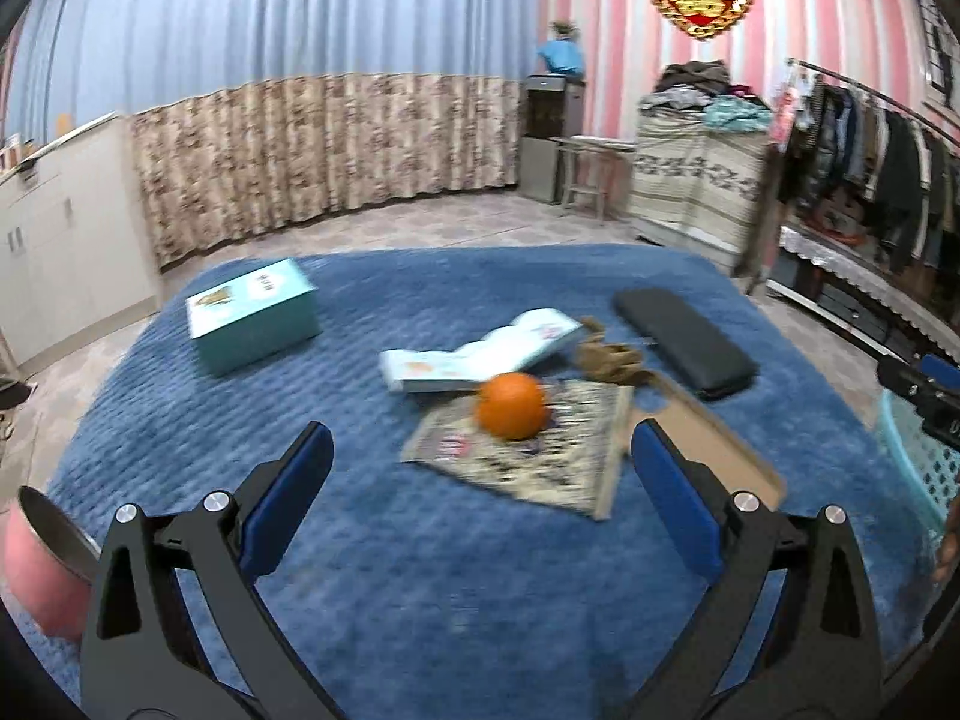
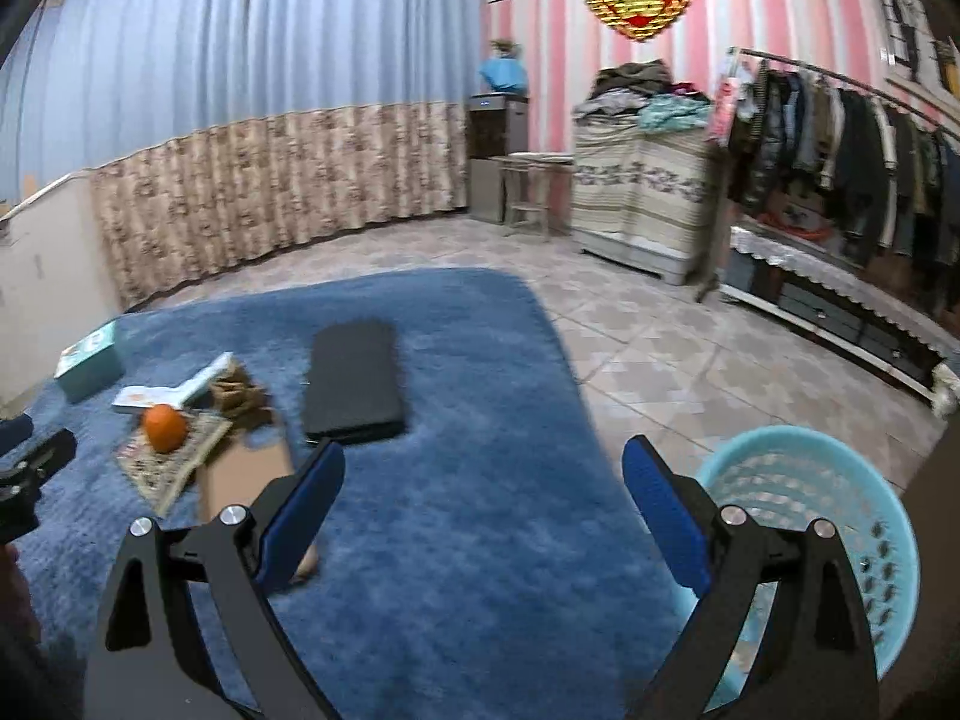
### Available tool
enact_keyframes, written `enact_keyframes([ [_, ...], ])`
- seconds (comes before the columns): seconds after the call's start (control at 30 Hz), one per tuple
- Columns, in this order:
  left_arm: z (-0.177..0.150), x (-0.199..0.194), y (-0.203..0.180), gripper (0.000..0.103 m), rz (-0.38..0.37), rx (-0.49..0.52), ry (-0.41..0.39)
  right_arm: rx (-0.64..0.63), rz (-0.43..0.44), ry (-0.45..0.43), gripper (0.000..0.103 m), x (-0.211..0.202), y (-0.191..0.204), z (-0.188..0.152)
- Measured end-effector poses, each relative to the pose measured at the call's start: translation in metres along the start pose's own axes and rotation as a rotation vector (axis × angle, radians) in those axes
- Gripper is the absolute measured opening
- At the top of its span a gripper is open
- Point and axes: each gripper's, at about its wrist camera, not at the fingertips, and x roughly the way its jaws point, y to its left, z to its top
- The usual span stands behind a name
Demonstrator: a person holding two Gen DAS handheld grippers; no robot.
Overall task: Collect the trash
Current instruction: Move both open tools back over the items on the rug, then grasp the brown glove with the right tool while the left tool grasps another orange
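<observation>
While both tongs hang released over bare blue rug [image 1: 420,588], left tongs [image 1: 483,468] face the trash heap mid-rug: orange [image 1: 513,405] on a patterned wrapper [image 1: 528,456], cardboard sheet [image 1: 708,450] running lengthwise toward the near edge. Right tongs [image 2: 483,480] hover beside the basket [image 2: 840,480] off the rug's right edge.

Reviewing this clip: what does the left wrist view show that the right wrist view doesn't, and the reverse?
Only the left wrist view shows the pink pot at the blue rug's near corner. Only the right wrist view shows the whole light-blue basket beside the rug and the tiled floor. Both show the orange on the printed paper, the teal box, the black case, and open grippers.
</observation>
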Motion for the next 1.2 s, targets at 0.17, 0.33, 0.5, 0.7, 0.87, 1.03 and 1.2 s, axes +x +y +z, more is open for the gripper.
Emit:
enact_keyframes([
  [0.17,0.008,0.012,0.028,0.096,0.016,-0.032,0.012,-0.052,0.039,0.007,0.092,0.011,0.034,0.019],
  [0.33,0.016,0.034,0.029,0.096,0.000,-0.045,0.041,-0.088,0.067,0.009,0.098,0.033,0.062,0.039],
  [0.5,0.016,0.070,0.012,0.094,-0.035,-0.046,0.124,-0.048,0.081,0.029,0.098,0.062,0.064,0.050],
  [0.7,0.016,0.104,-0.012,0.070,-0.066,-0.016,0.210,0.002,0.069,0.059,0.098,0.085,0.057,0.043],
  [0.87,0.008,0.123,-0.023,0.042,-0.074,0.025,0.280,0.003,0.061,0.069,0.098,0.091,0.058,0.041],
  [1.03,0.010,0.100,-0.013,0.036,-0.055,0.034,0.215,-0.039,0.073,0.085,0.098,0.098,0.075,0.035],
  [1.2,0.008,0.070,0.017,0.036,0.046,0.035,0.105,-0.103,0.115,0.106,0.098,0.103,0.108,0.026],
])
